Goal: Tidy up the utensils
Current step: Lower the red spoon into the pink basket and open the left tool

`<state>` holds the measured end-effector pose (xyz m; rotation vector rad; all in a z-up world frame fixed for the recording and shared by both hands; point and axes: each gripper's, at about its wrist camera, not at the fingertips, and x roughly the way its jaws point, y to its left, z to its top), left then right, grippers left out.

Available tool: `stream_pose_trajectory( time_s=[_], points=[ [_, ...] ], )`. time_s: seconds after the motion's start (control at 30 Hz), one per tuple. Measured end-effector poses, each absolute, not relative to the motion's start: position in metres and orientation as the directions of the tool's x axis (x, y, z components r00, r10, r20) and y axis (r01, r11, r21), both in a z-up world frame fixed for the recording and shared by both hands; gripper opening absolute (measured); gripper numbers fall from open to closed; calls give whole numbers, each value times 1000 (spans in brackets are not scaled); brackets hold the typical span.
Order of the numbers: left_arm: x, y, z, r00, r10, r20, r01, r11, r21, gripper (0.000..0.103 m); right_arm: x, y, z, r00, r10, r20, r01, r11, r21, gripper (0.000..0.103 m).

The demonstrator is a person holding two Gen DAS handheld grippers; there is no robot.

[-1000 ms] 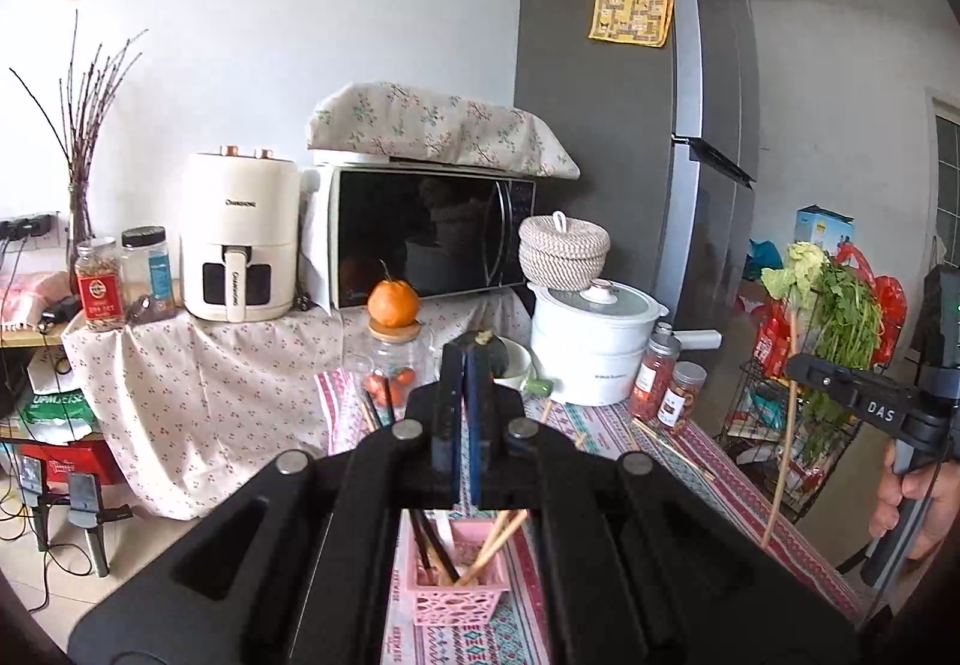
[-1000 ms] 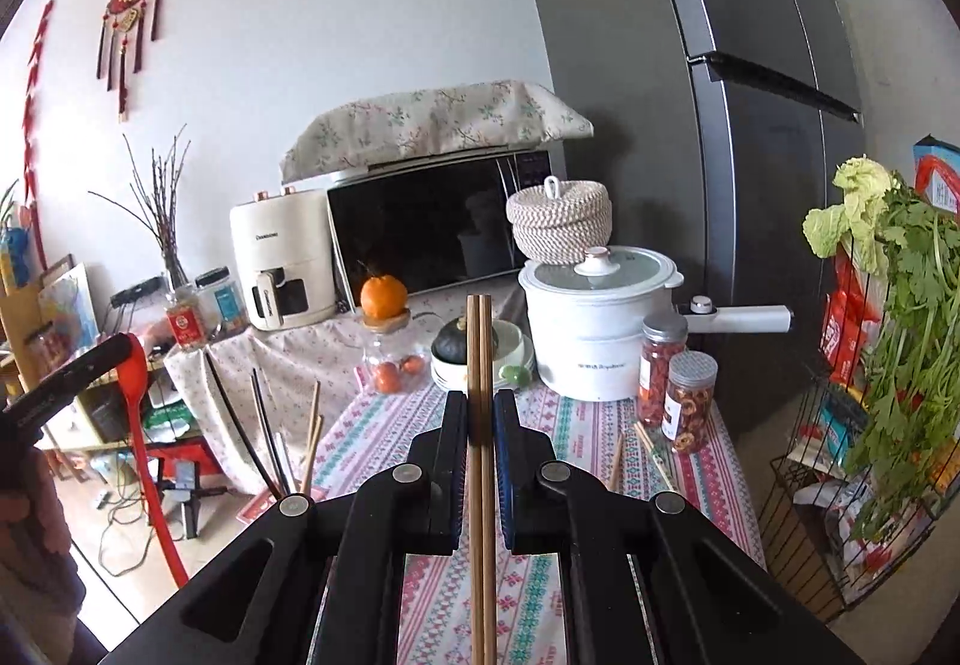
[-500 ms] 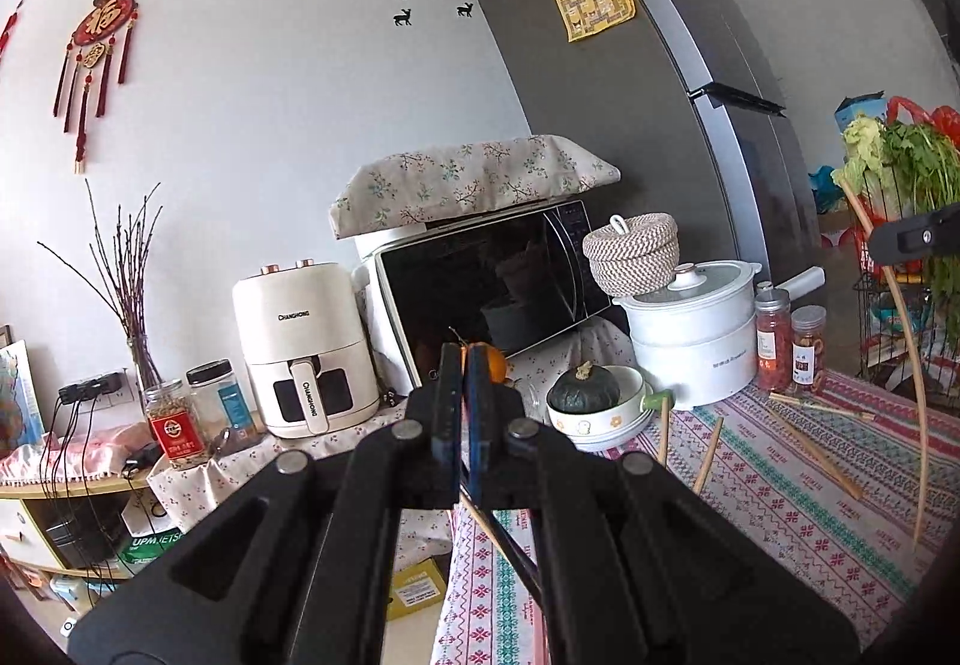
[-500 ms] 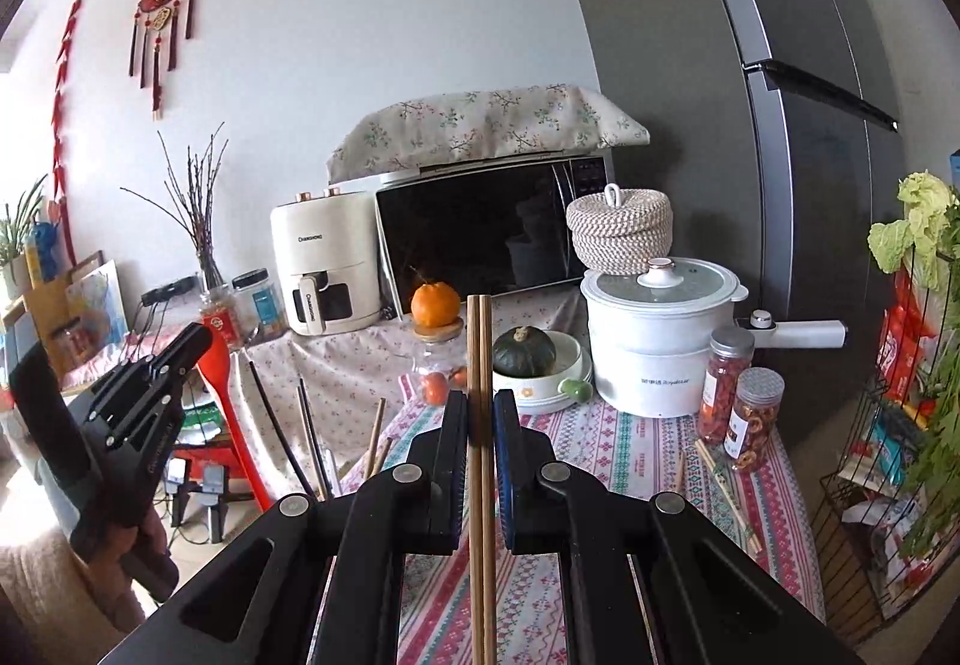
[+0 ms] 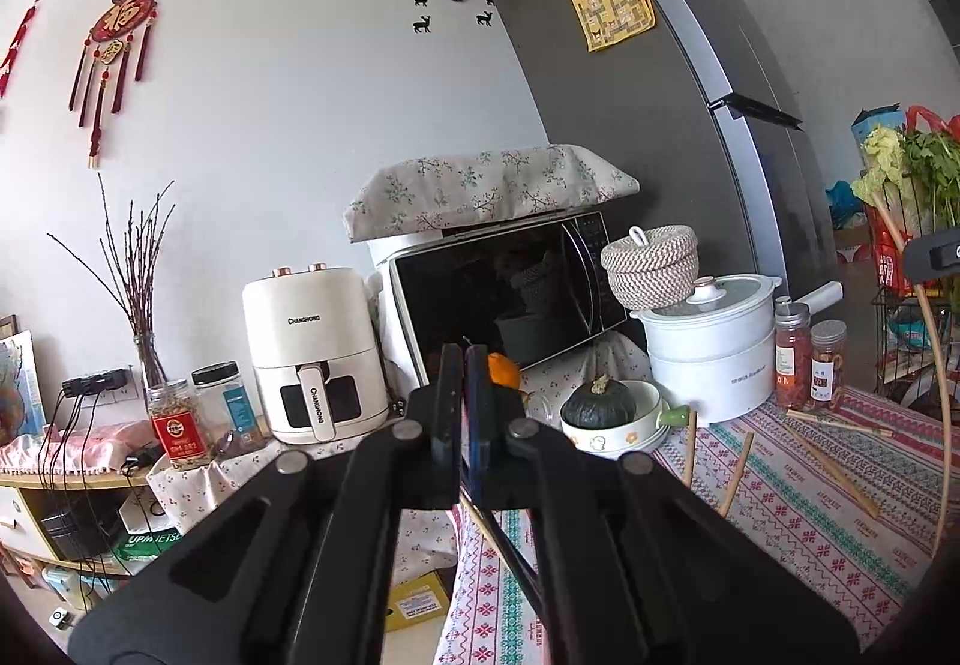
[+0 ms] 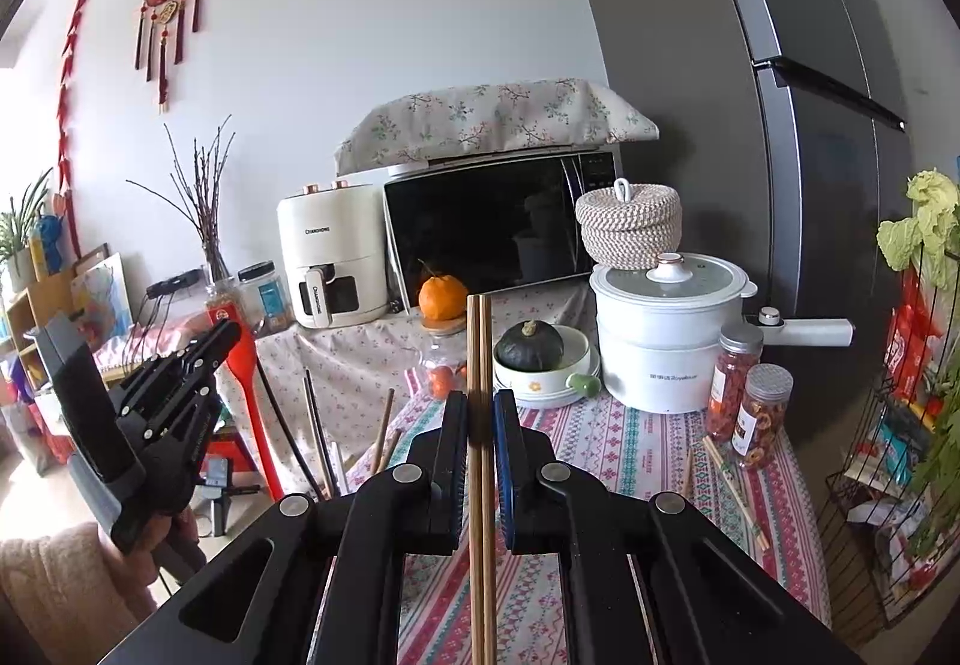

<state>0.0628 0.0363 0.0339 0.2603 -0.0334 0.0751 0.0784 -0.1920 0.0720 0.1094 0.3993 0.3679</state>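
Between the blue-padded fingers of your right gripper [image 6: 480, 413] sits a pair of brown wooden chopsticks [image 6: 480, 365], pinched side by side; their long axis runs straight along the fingers, tips pointing forward and up toward the orange fruit [image 6: 442, 297], while their lower ends run out of view at the bottom edge. Your left gripper [image 5: 463, 383] has its jaws nearly pressed together; a thin dark stick [image 5: 510, 551] shows below them, but you cannot tell whether it is held. Left of your right gripper, more sticks [image 6: 318, 443] stand upright, their holder hidden. Ahead, loose chopsticks [image 6: 729, 479] lie flat on the striped patterned tablecloth [image 6: 630, 449].
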Motion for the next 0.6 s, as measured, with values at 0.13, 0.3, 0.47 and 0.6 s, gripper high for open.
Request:
stream_pose_trajectory(
  time_s=[0.13,0.3,0.47,0.6],
  points=[
    [70,33,27,996,73,51,-84,958,275,2,80,-192,70,853,375,-364,-328,926,186,8],
    [83,30,9,995,87,37,-95,945,313,2,79,-192,68,852,375,-366,-327,926,187,8],
    [90,32,3,996,83,-35,-69,957,282,2,79,-192,67,852,375,-365,-328,926,186,8],
    [95,42,7,986,30,-163,-1,984,177,19,77,-191,68,853,385,-352,-334,921,199,8]
  ],
)
